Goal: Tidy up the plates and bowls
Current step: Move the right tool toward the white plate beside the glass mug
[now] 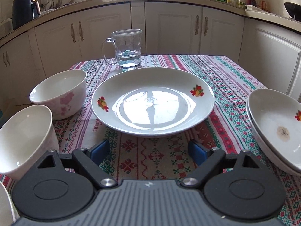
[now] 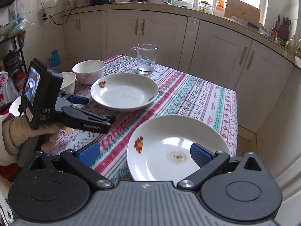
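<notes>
Presently the left gripper (image 1: 150, 150) fingers stand spread and empty before the centre plate (image 1: 152, 101) on the bench (image 1: 235, 71), right gripper (image 2: 146, 154) likewise (stained plate (image 2: 169, 146) overhangs the edge, so a nudge could tip it).

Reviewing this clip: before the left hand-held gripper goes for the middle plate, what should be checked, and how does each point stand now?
1. Left hand-held gripper jaws open, nothing between them: ok.
2. Middle plate empty, nothing stacked in it: ok.
3. Way to the plate's near rim free, only tablecloth between: ok.
4. Floral bowl stands apart from the plate's left rim: ok.
5. Glass mug with water stands close behind the plate: not ok, a push could knock it.
6. Right hand-held gripper open; whether its pad touches the stained plate: cannot tell.
</notes>
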`<state>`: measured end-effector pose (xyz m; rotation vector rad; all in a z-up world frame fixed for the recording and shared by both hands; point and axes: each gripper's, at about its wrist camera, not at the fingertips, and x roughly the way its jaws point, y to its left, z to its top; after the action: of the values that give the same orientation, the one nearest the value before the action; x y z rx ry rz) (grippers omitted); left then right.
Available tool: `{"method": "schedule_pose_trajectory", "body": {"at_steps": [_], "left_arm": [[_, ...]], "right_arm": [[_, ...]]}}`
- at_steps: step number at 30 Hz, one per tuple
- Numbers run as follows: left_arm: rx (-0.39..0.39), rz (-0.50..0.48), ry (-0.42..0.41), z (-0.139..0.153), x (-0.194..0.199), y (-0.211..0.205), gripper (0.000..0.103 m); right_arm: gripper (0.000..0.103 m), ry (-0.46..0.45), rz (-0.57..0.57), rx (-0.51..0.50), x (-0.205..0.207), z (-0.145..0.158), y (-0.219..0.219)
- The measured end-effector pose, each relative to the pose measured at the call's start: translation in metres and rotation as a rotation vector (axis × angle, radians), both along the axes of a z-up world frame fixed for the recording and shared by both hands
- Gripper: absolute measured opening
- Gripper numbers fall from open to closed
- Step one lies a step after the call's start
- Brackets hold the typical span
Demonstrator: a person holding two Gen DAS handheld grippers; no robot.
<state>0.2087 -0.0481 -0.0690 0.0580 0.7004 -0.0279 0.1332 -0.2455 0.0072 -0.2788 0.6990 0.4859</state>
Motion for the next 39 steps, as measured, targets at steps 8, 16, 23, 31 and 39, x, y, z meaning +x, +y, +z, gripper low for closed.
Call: {"method": "schedule_pose_trajectory", "body": {"at_steps": [8,16,23,31,39], "left_arm": [[-0.044,0.012,0.020,-0.002,0.009,0.006,0.099],[-0.047,0.009,0.029,-0.003,0.012,0.006,0.103],[-0.049,0.007,0.022,-0.003,0.020,0.009,0.102],[-0.052,-0.042,0.010,-0.003,0.023,0.007,0.097],[-0.063,-0.060,0.017,-0.002,0.026,0.007,0.096]], "right_arm": [[0.103,0.027,0.053,0.045,0.043,0.006,0.009],[0.103,0.009,0.128,-0.011,0.079,0.012,0.036],[0.103,0.021,0.211,-0.063,0.106,0.014,0.059],[0.103,0.111,0.301,-0.097,0.148,0.005,0.071],[0.103,0.181,0.383,-0.116,0.186,-0.005,0.083]]}}
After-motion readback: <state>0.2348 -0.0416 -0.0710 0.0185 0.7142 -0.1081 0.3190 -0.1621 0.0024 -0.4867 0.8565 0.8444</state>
